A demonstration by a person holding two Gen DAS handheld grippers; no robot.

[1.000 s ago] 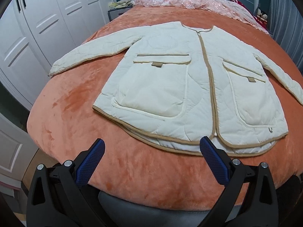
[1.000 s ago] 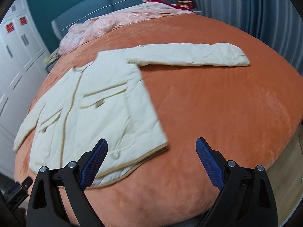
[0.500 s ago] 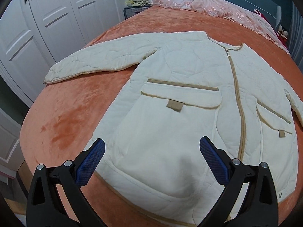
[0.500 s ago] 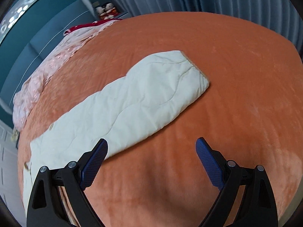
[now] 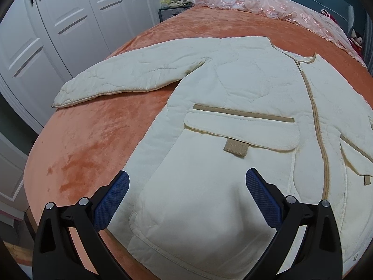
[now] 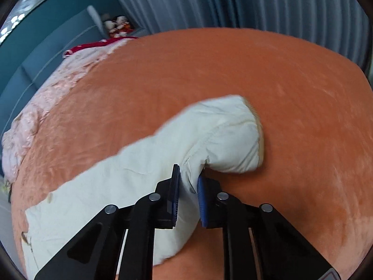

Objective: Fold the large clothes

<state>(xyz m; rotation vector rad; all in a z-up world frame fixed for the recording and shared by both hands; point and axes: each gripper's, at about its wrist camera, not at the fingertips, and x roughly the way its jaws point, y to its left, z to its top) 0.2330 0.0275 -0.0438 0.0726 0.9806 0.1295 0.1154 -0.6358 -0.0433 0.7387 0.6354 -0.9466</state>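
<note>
My right claw (image 6: 188, 186) has just closed from wide open and now pinches the jacket's right sleeve (image 6: 216, 137) near its cuff. My left claw (image 5: 187, 200) hangs open, empty, over the jacket (image 5: 233, 121), spread flat on the orange bed (image 5: 93, 144). I judge the sleeve fold can begin.

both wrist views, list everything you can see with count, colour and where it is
jacket: one, cream with tan trim, spread flat, front up, on the bed
right sleeve: one, cream, stretched out on the blanket, bunched where it is pinched near the cuff
blanket: one, orange, covers the bed
pink bedding: one heap, pale pink, far end of the bed
wardrobe: one, white, beside the bed
curtain: one, blue-grey, behind the bed
soft toys: a small group, by the headboard
left gripper: one, black with blue pads, open over the jacket's lower front
right gripper: one, black with blue pads, just closed on the sleeve
</note>
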